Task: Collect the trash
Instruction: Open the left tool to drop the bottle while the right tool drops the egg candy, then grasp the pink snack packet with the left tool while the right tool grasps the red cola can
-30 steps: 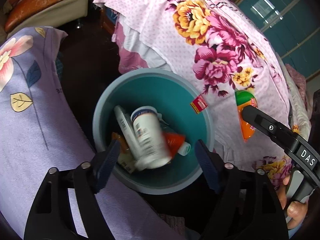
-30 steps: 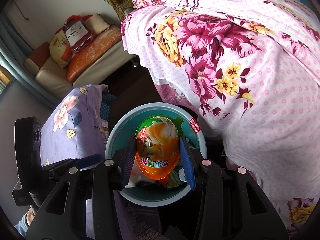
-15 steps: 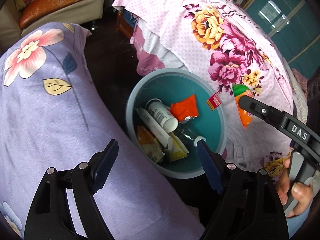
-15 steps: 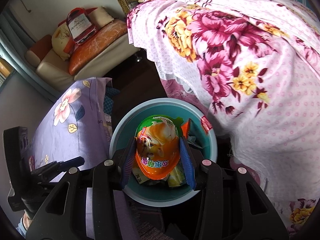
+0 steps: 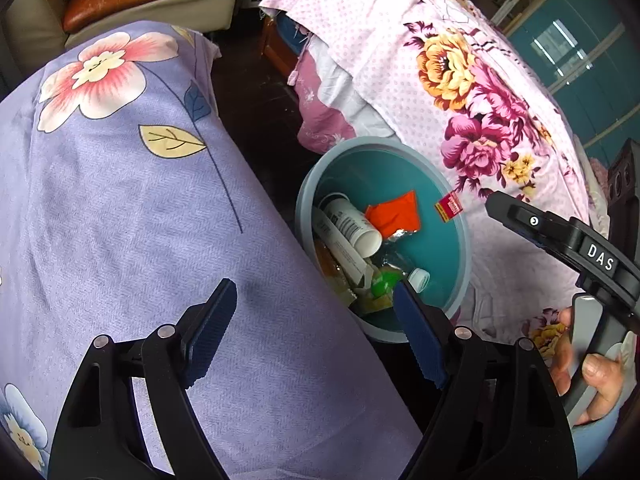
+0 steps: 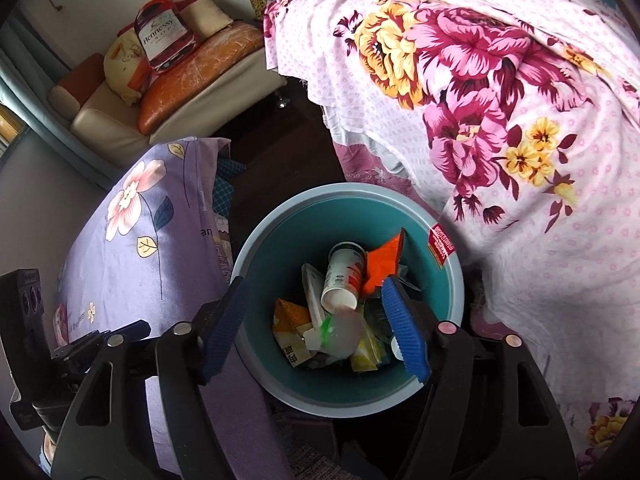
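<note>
Left gripper [image 5: 316,328]: spread wide, empty, now over the purple floral cloth [image 5: 120,208] left of the teal bin [image 6: 280,376], no longer over its mouth.
Right gripper [image 6: 312,320]: above the bin, jaws opening, nothing between them; the orange-green packet gripped 1 second ago is gone.
Bin: holds 1 white cup [image 6: 340,280], 1 orange wrapper [image 6: 382,260], mixed packets.

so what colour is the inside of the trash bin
Teal inside, with a paler grey-blue rim; the trash bin shows best in the right wrist view.
</note>
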{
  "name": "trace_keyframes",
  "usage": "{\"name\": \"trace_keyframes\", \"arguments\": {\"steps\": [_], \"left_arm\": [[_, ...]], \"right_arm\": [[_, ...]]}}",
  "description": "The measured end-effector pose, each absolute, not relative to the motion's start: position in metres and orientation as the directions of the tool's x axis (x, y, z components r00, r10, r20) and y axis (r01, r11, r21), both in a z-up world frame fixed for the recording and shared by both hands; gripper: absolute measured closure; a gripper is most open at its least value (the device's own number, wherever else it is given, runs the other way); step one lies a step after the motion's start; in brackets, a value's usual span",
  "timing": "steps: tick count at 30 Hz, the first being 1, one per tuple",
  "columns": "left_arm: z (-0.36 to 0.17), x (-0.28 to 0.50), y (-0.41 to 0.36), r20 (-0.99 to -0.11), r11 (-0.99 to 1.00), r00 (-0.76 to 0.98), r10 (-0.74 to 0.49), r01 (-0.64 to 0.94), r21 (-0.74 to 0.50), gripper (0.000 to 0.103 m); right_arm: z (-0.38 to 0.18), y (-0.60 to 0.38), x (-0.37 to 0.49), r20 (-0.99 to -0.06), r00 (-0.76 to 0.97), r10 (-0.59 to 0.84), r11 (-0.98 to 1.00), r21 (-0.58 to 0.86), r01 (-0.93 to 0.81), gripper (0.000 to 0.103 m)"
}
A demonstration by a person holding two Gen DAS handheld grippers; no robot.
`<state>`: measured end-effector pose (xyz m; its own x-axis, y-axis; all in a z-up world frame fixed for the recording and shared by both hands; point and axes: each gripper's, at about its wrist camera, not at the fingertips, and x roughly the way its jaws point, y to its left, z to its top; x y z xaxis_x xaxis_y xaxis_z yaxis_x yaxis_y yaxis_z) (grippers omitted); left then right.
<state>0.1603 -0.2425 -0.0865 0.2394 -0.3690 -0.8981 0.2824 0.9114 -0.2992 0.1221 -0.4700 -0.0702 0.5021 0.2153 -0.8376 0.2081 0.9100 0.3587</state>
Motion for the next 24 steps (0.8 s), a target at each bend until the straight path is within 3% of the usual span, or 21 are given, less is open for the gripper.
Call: {"name": "trace_keyframes", "arguments": {"steps": [12,15,24], "left_arm": [[-0.072,0.147,-0.212,-0.886,0.918,0.272,-0.375,0.239,-0.316,0.021],[-0.064,0.139,-0.197,-0.876,0.921,0.302,-0.375,0.228,-0.316,0.012],[-0.042,0.116,-0.138,-0.856,0.932,0.371,-0.360,0.184,-0.312,0.011]], "right_arm": [[-0.054,-0.450,0.117,-0.856,0.480,0.191,0.936,0.307,0.174,0.026],[-0.045,-0.437,0.113,-0.855,0.485,0.184,0.944,0.290,0.154,0.025],[-0.024,-0.382,0.104,-0.854,0.492,0.166,0.975,0.216,0.046,0.025]]}}
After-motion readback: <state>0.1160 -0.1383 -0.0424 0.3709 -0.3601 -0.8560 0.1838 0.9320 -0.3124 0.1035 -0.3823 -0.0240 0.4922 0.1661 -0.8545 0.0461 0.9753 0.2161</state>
